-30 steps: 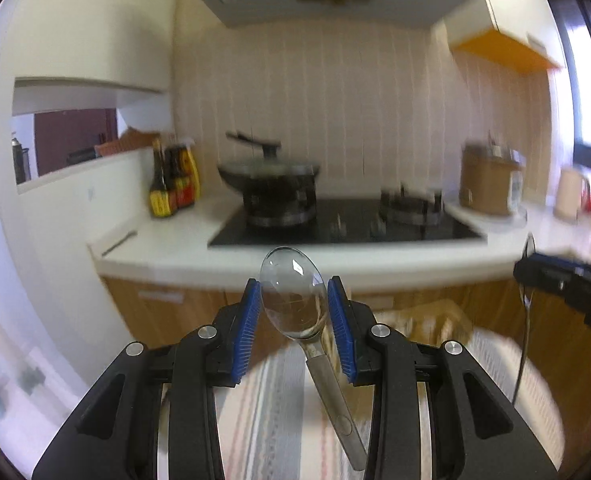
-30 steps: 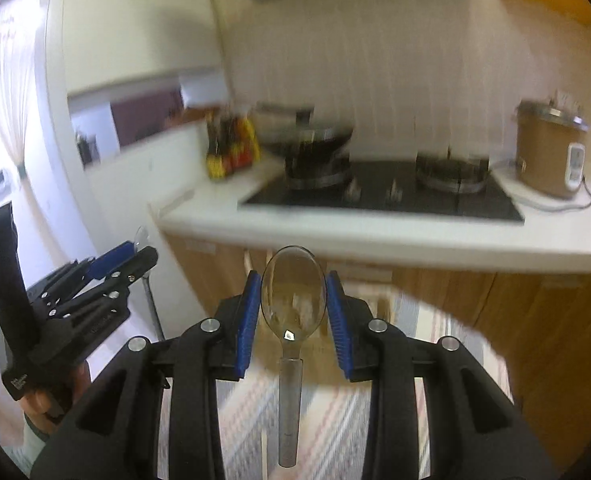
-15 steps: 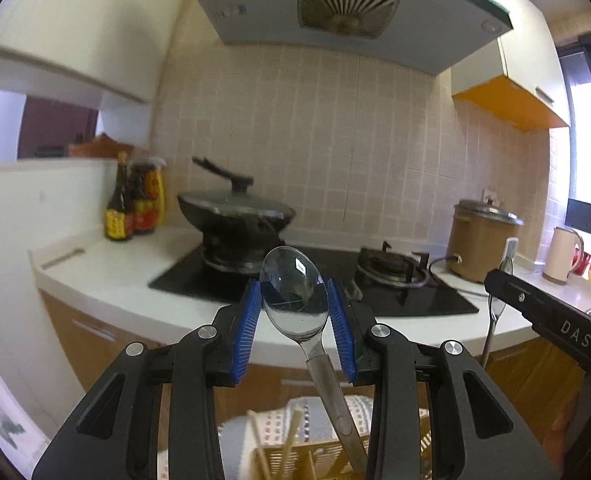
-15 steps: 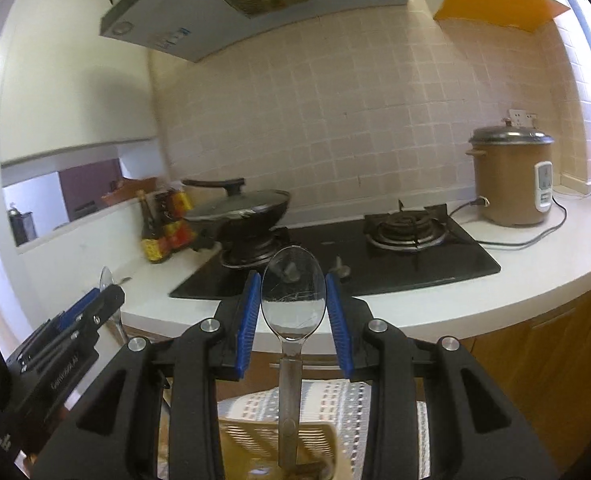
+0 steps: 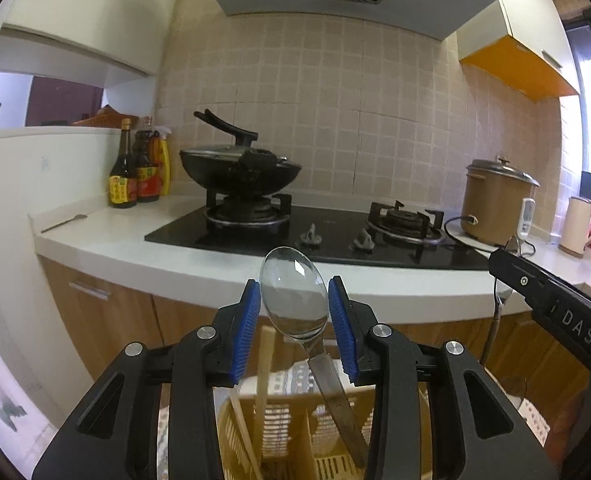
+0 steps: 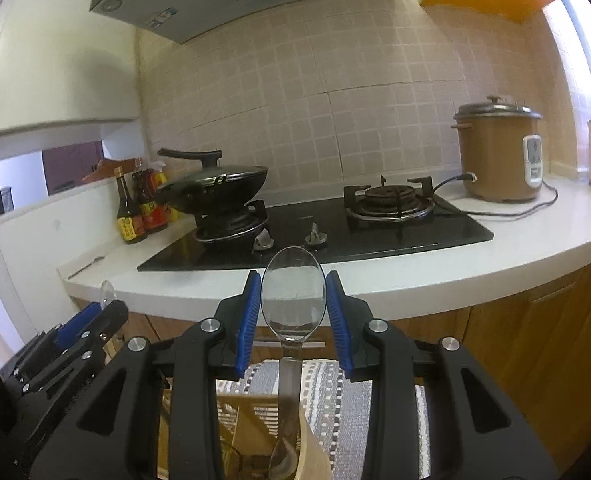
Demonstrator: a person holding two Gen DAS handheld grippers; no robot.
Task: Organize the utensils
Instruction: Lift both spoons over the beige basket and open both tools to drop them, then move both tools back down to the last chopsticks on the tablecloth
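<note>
You are viewing the wok [image 5: 239, 170] sitting on the hob's [image 5: 335, 236] left burner, bottles [image 5: 135, 168] standing left, cooker [image 5: 495, 200] right.

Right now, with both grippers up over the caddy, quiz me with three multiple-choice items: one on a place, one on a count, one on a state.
1. Where does the lidded wok sit?
A. on the stove's left burner
B. on the right burner
C. on the floor rug

2. How many bottles stand on the counter left of the stove?
A. one
B. three
C. six

3. What is the left gripper doing?
A. hanging open and empty
B. gripping a spoon by its bowl
C. gripping chopsticks

Answers:
1 A: the wok rests on the left burner, and the right burner is bare.
2 B: two dark bottles and a yellow one are grouped together.
3 B: the blue jaws flank the spoon, whose handle points down toward the slatted caddy.
</note>
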